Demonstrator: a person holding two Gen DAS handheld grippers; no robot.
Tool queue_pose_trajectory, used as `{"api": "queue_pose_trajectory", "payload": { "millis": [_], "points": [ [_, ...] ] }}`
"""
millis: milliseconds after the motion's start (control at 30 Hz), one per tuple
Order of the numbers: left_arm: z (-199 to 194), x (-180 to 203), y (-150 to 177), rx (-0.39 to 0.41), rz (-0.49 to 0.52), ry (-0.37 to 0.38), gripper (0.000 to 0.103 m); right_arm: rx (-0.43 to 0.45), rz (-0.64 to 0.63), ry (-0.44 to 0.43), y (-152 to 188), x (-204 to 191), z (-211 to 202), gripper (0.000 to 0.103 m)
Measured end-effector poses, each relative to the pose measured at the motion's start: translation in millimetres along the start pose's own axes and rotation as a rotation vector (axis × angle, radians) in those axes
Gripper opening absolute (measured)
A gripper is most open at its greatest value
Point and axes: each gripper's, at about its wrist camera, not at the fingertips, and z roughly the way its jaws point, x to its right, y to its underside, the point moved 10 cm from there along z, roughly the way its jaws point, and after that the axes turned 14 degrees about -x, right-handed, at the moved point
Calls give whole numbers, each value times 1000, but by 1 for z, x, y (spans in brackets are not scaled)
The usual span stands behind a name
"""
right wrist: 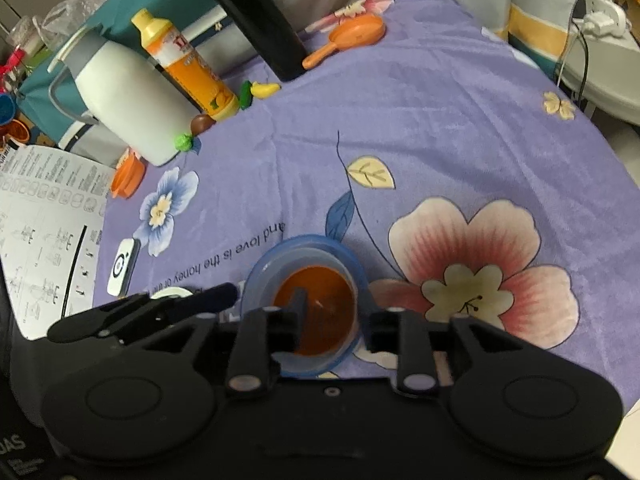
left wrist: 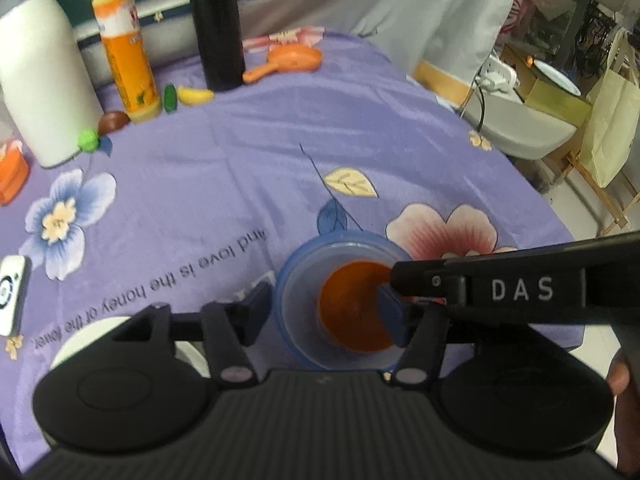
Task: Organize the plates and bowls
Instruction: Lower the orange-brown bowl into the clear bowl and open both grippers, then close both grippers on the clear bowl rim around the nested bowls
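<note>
surface (left wrist: 248,152): purple floral cloth with printed text, carries everything; runs ahead of both sets of jaws
white jug (left wrist: 44,92): upright, far ahead-left of the left jaws; grey lid and handle show in right wrist view (right wrist: 132,108)
black flask (left wrist: 218,24): tall, upright, far ahead, between orange bottle and toy pan
orange bottle (left wrist: 124,52): yellow cap, upright, just right of the jug
blue bowl (left wrist: 304,308): translucent, on the surface, right between the left jaws; also between the right jaws (right wrist: 260,280)
orange bowl (left wrist: 352,308): nested inside the blue bowl; same in right wrist view (right wrist: 320,304)
left gripper (left wrist: 324,312): jaws wide apart, straddling the blue bowl's left wall, one finger outside, one inside over the orange bowl; grip contact cannot be told
right gripper (right wrist: 332,324): jaws wide apart, left finger inside the orange bowl, right finger outside the blue rim; whether it pinches cannot be told
toy pan (left wrist: 292,60): orange, far ahead, right of the flask
white remote (left wrist: 12,296): flat, left of the left jaws
toy banana (left wrist: 194,95): small, beside the bottle base, green toy next to it
</note>
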Motion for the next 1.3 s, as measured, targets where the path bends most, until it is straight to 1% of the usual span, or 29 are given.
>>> {"api": "queue_pose_trajectory", "payload": {
  "millis": [33,67,100,133,167,200,233,267,333,367,400,500,700,900,1100,1300],
  "points": [
    [-4,-2,0,12,-2,-11,67,6,-3,3,0,-1,-2,32],
    [-7,-4,-1,22,-4,-20,71,10,-3,2,-1,-2,-4,36],
    [-11,-7,-1,33,-7,-29,78,16,3,3,-2,-1,-7,49],
    [-14,-10,-2,40,-11,-32,82,27,7,9,-2,-1,-10,65],
    [-16,-13,-1,49,-18,-34,90,43,9,13,-4,0,-14,73],
    [-18,-17,-1,57,-26,-37,94,56,10,13,-5,1,-17,83],
    [-20,-19,0,63,-32,-39,95,64,13,9,-6,1,-20,87],
    [-21,-23,1,64,-36,-38,97,72,18,6,-6,2,-22,89],
    [-23,-28,4,63,-45,-37,100,78,33,10,-6,4,-26,98],
    [-23,-30,6,65,-49,-38,102,82,42,10,-6,5,-27,100],
    [-24,-33,8,66,-53,-41,102,86,51,8,-5,7,-28,102],
    [-24,-38,14,63,-66,-40,103,82,72,15,0,11,-29,103],
    [-25,-43,20,77,-77,-47,103,79,102,22,13,16,-27,103],
    [-18,-43,24,66,-81,-32,103,74,123,32,22,20,-22,103],
    [-8,-44,25,59,-79,-21,103,63,142,45,24,25,-14,103],
    [2,-41,23,53,-57,-16,103,66,129,83,20,23,-5,103]
  ]
}}
